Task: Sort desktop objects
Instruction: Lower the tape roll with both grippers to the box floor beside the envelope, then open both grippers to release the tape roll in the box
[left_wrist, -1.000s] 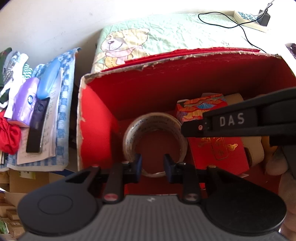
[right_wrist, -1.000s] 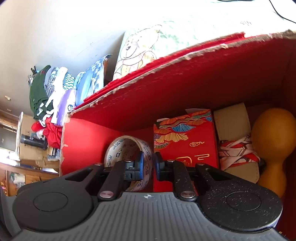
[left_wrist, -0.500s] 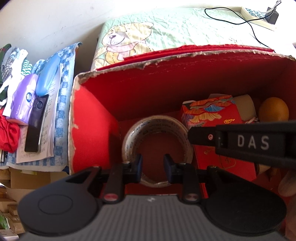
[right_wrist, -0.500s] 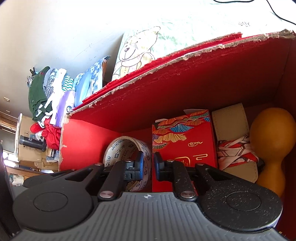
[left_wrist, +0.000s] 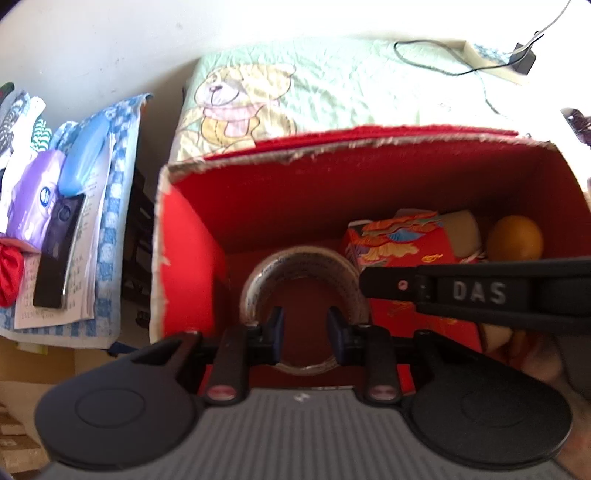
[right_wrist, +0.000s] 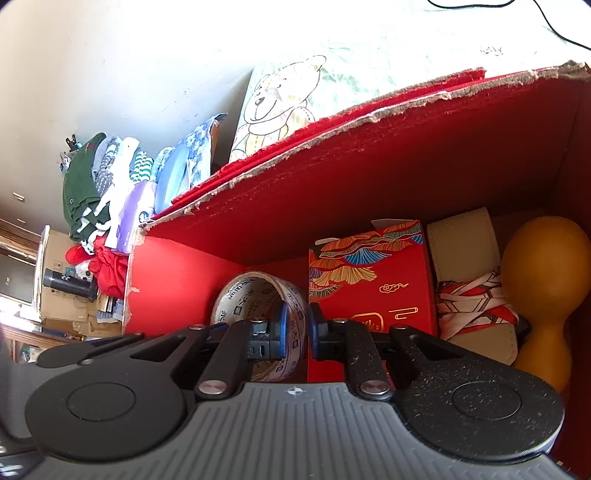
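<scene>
A: Left wrist view first. What's there?

B: A red box (left_wrist: 258, 206) with torn cardboard edges, open at the top. A tape roll (left_wrist: 306, 266) stands in its left part. The left gripper (left_wrist: 305, 334) is over the roll's near side, its blue fingers (left_wrist: 277, 332) moderately apart with the roll's hole and the red floor showing between them. They hold nothing that I can see.

A: Anything else in the box?

B: Just right of the roll, a red packet (left_wrist: 402, 251) with a fan pattern, then a beige piece and a gourd (left_wrist: 515, 238) at the far right. A black bar marked DAS, part of the right gripper, crosses in front of them. A hand (left_wrist: 543, 360) shows at the lower right.

A: Outside the box?

B: A bear cloth (left_wrist: 295, 96) behind it, and a cable (left_wrist: 443, 59) with a power strip farther back. To the left, a remote (left_wrist: 57, 254) lies on papers.

A: Now the right wrist view.

B: Same box (right_wrist: 369, 177), seen lower. The right gripper (right_wrist: 297, 328) has its fingers (right_wrist: 281, 325) narrow, one on either side of the roll's (right_wrist: 251, 291) band. Whether they actually pinch it, I cannot tell. The packet (right_wrist: 373, 280) touches the roll on the right; beyond it a beige case (right_wrist: 461, 240) with a red and white ribbon, then the gourd (right_wrist: 546, 258) against the right wall. Folded clothes (right_wrist: 96, 184) are piled far left.
</scene>
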